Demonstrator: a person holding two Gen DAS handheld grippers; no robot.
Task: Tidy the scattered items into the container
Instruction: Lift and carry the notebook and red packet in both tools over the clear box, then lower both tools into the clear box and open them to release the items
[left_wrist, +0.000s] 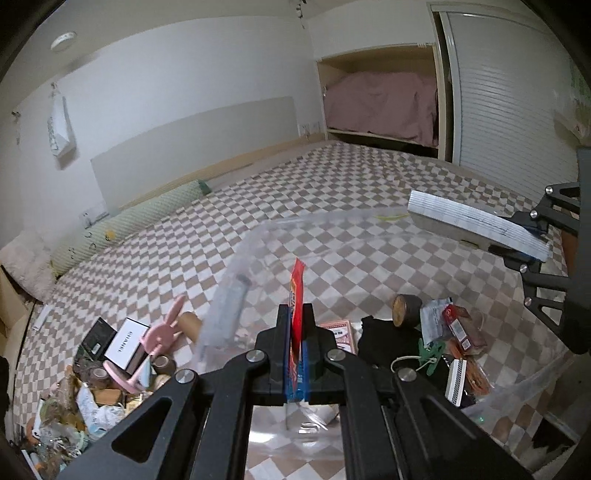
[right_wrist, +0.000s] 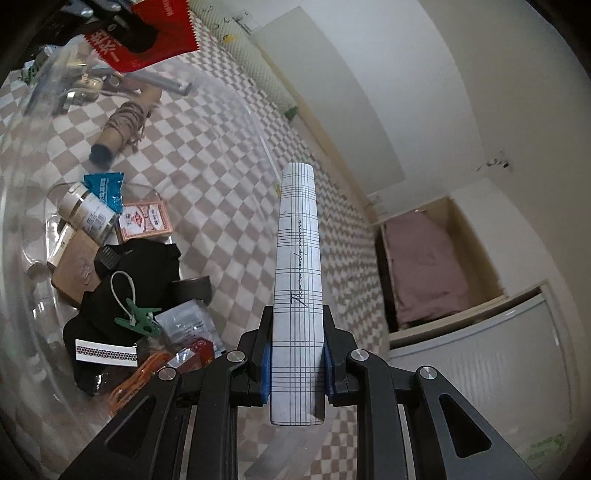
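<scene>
My left gripper (left_wrist: 295, 314) is shut on a thin red snack packet (left_wrist: 297, 284) that stands on edge between its blue pads, above a clear plastic container (left_wrist: 332, 218) on the checked bed cover. At the right of that view my right gripper (left_wrist: 517, 236) is shut on a long white box with a grid pattern (left_wrist: 461, 218). The right wrist view shows the box (right_wrist: 298, 240) clamped between the pads of the right gripper (right_wrist: 297, 317), pointing over the container's rim (right_wrist: 258, 122). The red packet (right_wrist: 170, 22) hangs at the top left.
Inside the container lie a card pack (right_wrist: 147, 219), black cloth (right_wrist: 147, 266), a green clip (right_wrist: 138, 319), a matchbox (right_wrist: 105, 350) and a jar (right_wrist: 86, 214). Loose items are piled at lower left (left_wrist: 110, 362), among them a pink rabbit-shaped thing (left_wrist: 162, 328). A twine roll (right_wrist: 125, 122) lies beyond.
</scene>
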